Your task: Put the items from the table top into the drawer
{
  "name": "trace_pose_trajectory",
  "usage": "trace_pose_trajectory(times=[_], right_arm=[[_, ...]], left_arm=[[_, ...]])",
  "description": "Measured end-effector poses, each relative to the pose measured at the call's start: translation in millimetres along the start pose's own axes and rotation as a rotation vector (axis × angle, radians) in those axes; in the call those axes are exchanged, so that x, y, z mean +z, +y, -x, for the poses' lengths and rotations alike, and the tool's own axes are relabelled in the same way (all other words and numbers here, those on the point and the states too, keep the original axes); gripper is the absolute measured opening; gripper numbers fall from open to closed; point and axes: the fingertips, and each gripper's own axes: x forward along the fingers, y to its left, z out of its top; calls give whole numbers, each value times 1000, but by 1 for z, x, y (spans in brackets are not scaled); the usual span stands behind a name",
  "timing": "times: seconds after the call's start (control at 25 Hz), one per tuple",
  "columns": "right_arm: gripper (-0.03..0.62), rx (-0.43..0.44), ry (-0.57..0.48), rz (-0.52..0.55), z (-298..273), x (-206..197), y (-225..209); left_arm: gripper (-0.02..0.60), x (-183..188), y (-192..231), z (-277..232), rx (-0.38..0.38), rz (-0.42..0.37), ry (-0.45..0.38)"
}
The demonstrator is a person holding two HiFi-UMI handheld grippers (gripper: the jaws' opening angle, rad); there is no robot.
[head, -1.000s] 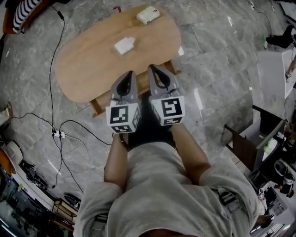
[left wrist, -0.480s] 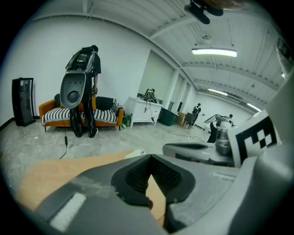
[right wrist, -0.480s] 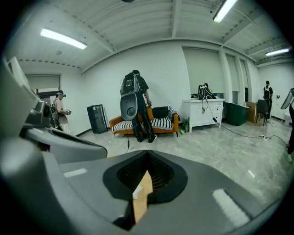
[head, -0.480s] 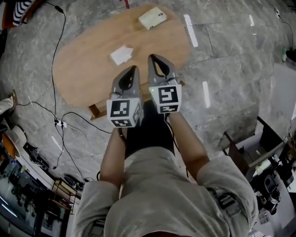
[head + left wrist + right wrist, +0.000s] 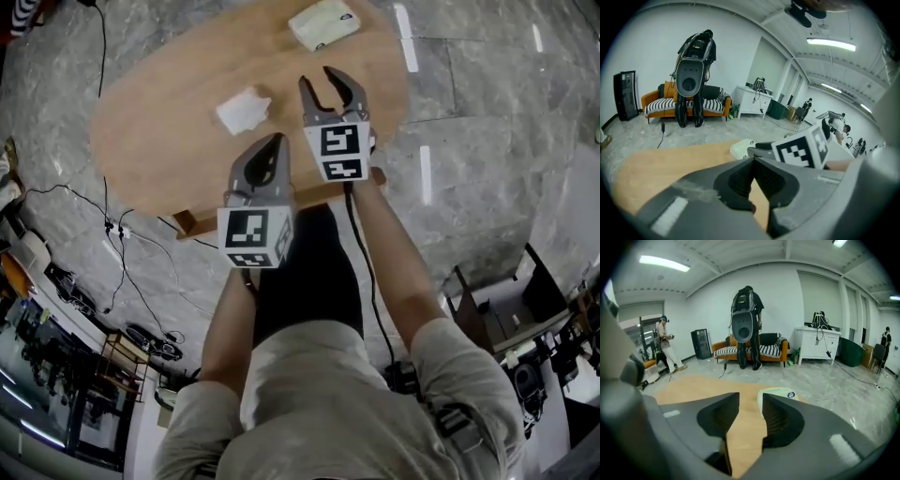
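Observation:
An oval wooden table [image 5: 169, 141] carries a cream box [image 5: 323, 23] at its far side and a white crumpled item [image 5: 244, 111] nearer the middle. My right gripper [image 5: 330, 84] hangs over the table's right part, short of the cream box [image 5: 776, 394]. Its jaws are opening, and only the bare tabletop [image 5: 693, 385] shows between them. My left gripper [image 5: 272, 142] is shut and empty over the near edge, just right of the white item. In the left gripper view the cream box [image 5: 740, 149] lies beyond the closed jaws, beside the right gripper's marker cube [image 5: 806, 150].
Black cables [image 5: 122, 230] run over the grey stone floor left of the table. A wooden leg [image 5: 186, 223] sticks out under the near edge. An orange striped sofa [image 5: 750, 350], a dark machine on a stand [image 5: 745, 324], a white cabinet [image 5: 818, 341] and a standing person [image 5: 665, 345] lie beyond.
Both grippers have moved forward and down over the table, the right one ahead of the left. The right jaws, shut before, now stand apart.

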Motion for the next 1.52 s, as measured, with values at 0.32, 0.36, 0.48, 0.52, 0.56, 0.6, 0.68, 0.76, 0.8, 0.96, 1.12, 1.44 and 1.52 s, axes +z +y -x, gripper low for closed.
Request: trace_pose_trajectory(times=[0.32, 0.36, 0.48, 0.52, 0.56, 0.6, 0.68, 0.76, 0.8, 0.96, 1.12, 1.44, 1.52], right_arm=[[161, -68, 54, 97, -73, -42, -28], [161, -71, 56, 107, -82, -44, -29], [163, -91, 67, 124, -107, -43, -38], [161, -97, 75, 127, -112, -43, -40], [152, -101, 83, 131, -116, -44, -41], [55, -105, 86, 138, -117, -44, -42], [11, -107, 76, 164, -114, -41, -41], [8, -106, 52, 199, -106, -35, -35], [8, -107, 38, 217, -102, -31, -31], [8, -95, -22, 287, -82, -10, -4], [6, -76, -76, 352, -66, 12, 32], [6, 32, -188, 425, -46, 46, 137], [6, 68, -205, 438, -43, 52, 165]], left_arm=[[20, -42, 25, -25, 10, 77, 7], [20, -47, 27, -27, 11, 83, 11], [20, -57, 33, -29, 15, 115, 11], [20, -59, 36, -27, 20, 130, 8], [20, -62, 38, -24, 23, 140, 3], [20, -66, 41, -22, 26, 149, -2], [20, -73, 46, -17, 32, 178, -7], [20, -78, 52, -12, 37, 204, -15], [20, -79, 55, -9, 42, 214, -23], [20, -82, 67, 5, 66, 251, -65], [20, -89, 78, 25, 89, 281, -96], [20, -119, 111, 80, 161, 341, -140], [20, -125, 120, 96, 186, 360, -153]])
